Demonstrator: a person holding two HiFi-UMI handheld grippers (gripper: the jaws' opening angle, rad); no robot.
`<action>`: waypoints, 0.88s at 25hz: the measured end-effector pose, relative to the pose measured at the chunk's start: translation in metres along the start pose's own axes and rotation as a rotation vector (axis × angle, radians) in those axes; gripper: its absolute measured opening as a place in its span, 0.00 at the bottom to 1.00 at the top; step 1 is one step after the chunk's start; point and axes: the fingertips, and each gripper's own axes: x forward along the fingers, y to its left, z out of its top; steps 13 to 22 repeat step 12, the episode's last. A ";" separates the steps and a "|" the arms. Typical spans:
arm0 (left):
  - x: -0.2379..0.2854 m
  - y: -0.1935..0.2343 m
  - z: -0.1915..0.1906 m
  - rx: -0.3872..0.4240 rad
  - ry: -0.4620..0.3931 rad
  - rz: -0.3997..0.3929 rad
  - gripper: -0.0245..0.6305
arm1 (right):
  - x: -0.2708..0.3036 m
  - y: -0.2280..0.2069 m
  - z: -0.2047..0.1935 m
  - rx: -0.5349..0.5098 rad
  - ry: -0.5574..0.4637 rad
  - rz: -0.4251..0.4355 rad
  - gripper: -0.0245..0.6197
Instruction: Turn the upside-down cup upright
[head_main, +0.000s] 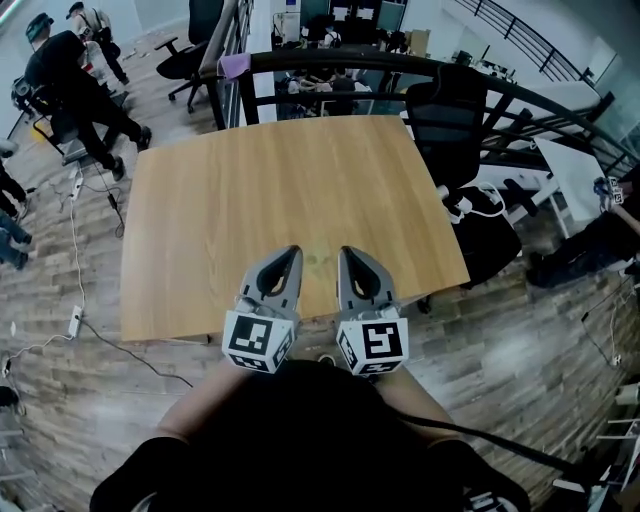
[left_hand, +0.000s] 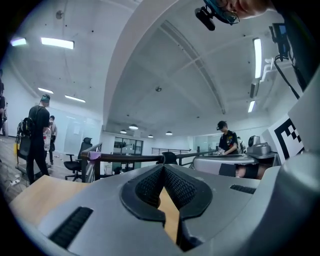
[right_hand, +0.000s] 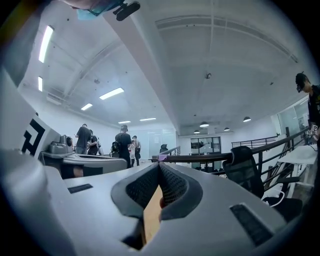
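looking along the grey plastic left tongs (head_main: 290, 253), we see their two ribbed black pads pressed together with nothing caught between them. the grey plastic right tongs (head_main: 347, 253) are likewise closed, pads meeting and nothing gripped. both pairs sit side by side close to our dark-clothed body (head_main: 300, 430), pointing level out over the near edge of the light wooden table (head_main: 250, 190). between their tips we see only a faint pale mark (head_main: 321, 259) on the wood, too slight for us to name. the rest of the table shows no object, and the upside-down cup is in none of the three views, neither on the table nor in either pair of tongs. so we cannot say whether it stands inverted or upright. beyond the table are a black office chair (head_main: 446, 115), a dark curved railing (head_main: 400, 62) and people (head_main: 70, 75) on the plank floor at the far left. we judge that no turning is under way: either the work has not begun or it is over, and the pictures do not tell us which.
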 end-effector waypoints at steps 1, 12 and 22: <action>-0.001 0.000 0.003 0.001 0.001 0.001 0.05 | 0.000 0.004 0.003 -0.005 0.002 0.004 0.06; 0.019 -0.017 -0.006 -0.011 0.009 -0.011 0.05 | -0.005 -0.020 -0.004 -0.008 -0.005 0.008 0.06; 0.019 -0.017 -0.006 -0.011 0.009 -0.011 0.05 | -0.005 -0.020 -0.004 -0.008 -0.005 0.008 0.06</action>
